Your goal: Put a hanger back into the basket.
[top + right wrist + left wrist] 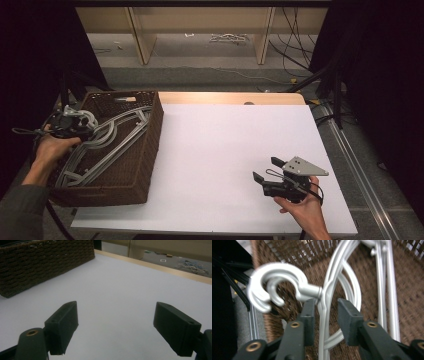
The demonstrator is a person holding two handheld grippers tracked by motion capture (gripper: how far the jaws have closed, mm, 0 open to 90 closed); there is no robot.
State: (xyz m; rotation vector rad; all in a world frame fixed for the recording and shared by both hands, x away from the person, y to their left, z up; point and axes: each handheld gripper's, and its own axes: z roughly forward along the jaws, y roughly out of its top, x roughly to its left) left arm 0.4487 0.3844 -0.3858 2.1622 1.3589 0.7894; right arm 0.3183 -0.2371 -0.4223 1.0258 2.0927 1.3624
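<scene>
Several silver hangers (117,137) lie stacked in a dark woven basket (150,150) at the table's left end. My left gripper (79,125) is over the basket's left side, at the hangers' hooks (86,117). In the left gripper view its jaws stand open (325,312) on either side of the top hanger's neck, just below the hook (284,272), with a gap on each side. My right gripper (266,168) is held low over the white table (225,135) at the front right. It is open (115,325) with nothing between its fingers.
The basket's wall (37,265) stands at the far left in the right gripper view, across bare white tabletop (120,285). Beyond the table's wooden back edge (230,97) are a floor with cables and shelf legs. Black stands flank both sides.
</scene>
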